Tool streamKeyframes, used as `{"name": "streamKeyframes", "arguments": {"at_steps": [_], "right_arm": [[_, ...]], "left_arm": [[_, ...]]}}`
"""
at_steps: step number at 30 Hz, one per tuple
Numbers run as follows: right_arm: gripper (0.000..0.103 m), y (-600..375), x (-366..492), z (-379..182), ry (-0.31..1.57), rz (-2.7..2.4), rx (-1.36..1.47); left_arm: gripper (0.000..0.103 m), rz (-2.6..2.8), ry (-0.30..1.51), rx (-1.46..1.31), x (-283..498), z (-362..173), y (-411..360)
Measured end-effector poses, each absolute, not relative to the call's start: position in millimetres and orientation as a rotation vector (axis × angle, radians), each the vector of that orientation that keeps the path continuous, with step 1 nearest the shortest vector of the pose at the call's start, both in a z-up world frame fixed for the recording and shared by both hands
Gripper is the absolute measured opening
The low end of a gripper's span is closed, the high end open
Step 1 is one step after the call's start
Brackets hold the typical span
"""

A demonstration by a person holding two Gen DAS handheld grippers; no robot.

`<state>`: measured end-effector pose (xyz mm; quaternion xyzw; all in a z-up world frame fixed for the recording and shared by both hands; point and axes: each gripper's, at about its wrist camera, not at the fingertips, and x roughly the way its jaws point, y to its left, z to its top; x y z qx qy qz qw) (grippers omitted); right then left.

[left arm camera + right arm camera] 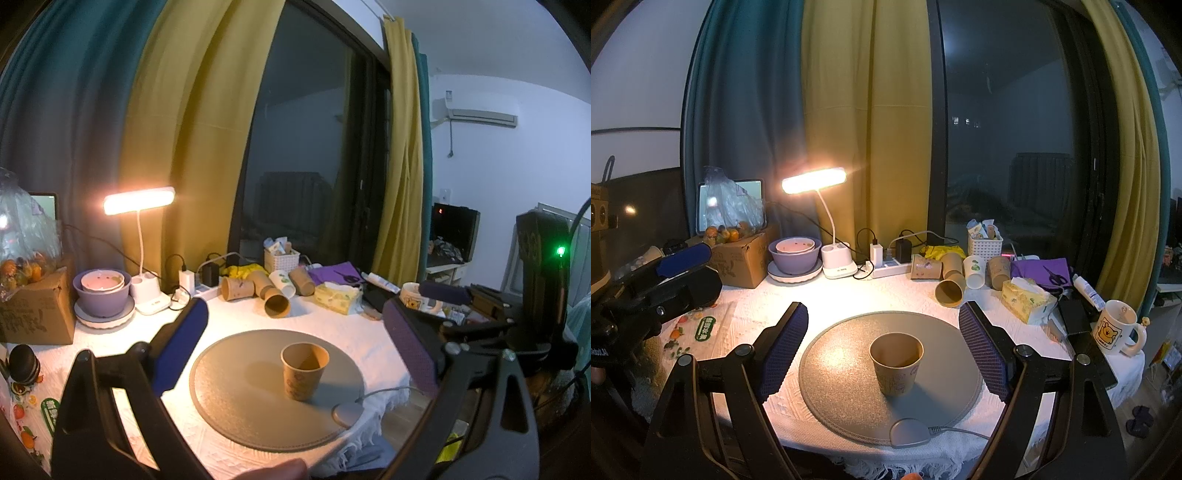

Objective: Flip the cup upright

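One brown paper cup (897,363) with printed doodles is the whole job here, and it stands mouth-up near the middle of the round grey mat (831,354), so the flip looks done already, judging by how it sits. Nothing touches it.

The right gripper (886,349) has its blue-padded fingers (785,347) spread wide, one on each side of the cup with clear air between pads and paper. The left gripper (295,343) is just as released, jaws apart and holding nothing, and it looks at the same cup from further left.

What could still go sideways: that cup looks light and empty, so a pad clipping the rim as either gripper moves would likely tip it right back over. The right one is the bigger risk since the cup sits between its fingers. Pulling out at a slant instead of straight back is what would do it.

Further out, a grey puck-shaped controller (909,432) with its cable sits at the mat's near edge, an easy snag that could tug the mat. Behind, a cluster of spare paper cups (955,275) lies by the window, one of them on its side, next to a yellow tissue pack (1027,301), and a lit desk lamp (814,181) throws glare on the white cloth.
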<state>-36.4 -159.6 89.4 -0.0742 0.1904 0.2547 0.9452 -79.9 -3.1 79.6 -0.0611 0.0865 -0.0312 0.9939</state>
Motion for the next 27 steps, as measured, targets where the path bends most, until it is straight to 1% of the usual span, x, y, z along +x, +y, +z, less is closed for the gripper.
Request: {"name": "streamKeyframes", "arguments": {"at_steps": [27], "right_arm": [[0.086,-159.5,-35.0,90.1,0.391,0.518,-0.152]], "left_arm": [[0.097,-0.072,0.18,-0.118,-79.0,80.9,-6.3]]}}
